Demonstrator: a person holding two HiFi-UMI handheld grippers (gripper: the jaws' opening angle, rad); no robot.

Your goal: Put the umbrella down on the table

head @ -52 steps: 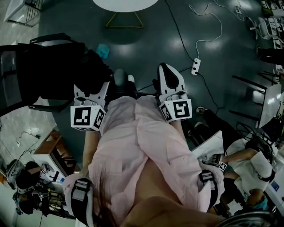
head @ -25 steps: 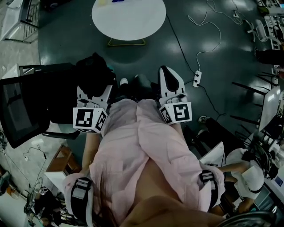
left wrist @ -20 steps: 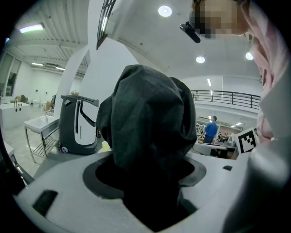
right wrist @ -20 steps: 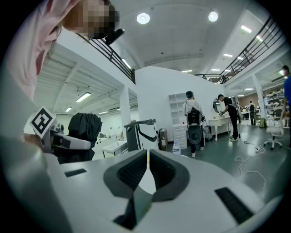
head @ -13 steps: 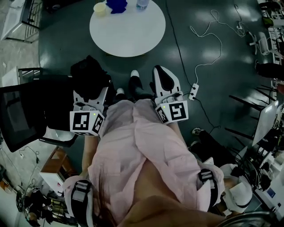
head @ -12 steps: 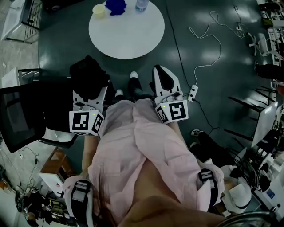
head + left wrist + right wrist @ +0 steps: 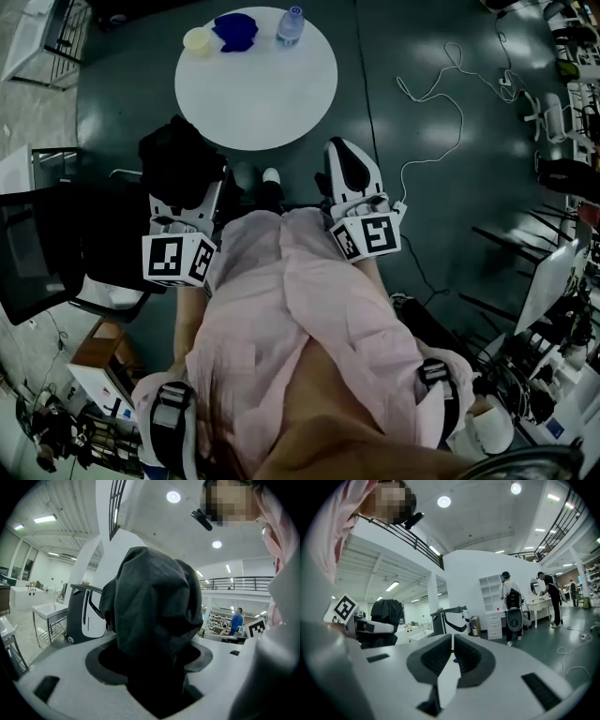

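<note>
Umbrella (image 7: 152, 611): where is it?
– Black and folded, pinched in the left claw (image 7: 150, 667), held off the floor at near left. The right claw (image 7: 452, 654) is pressed together, empty.
– Set down yet?
– No. The round white worktop (image 7: 272, 103) lies ahead; carrying and lowering are left, I judge.
– Containers?
– A pale cup (image 7: 197, 40) and a bottle (image 7: 290, 26) at its far edge; contents unclear.

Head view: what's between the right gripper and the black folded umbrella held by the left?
The person's feet on dark floor, seen in the head view; nothing else between right gripper and black folded umbrella.
</note>
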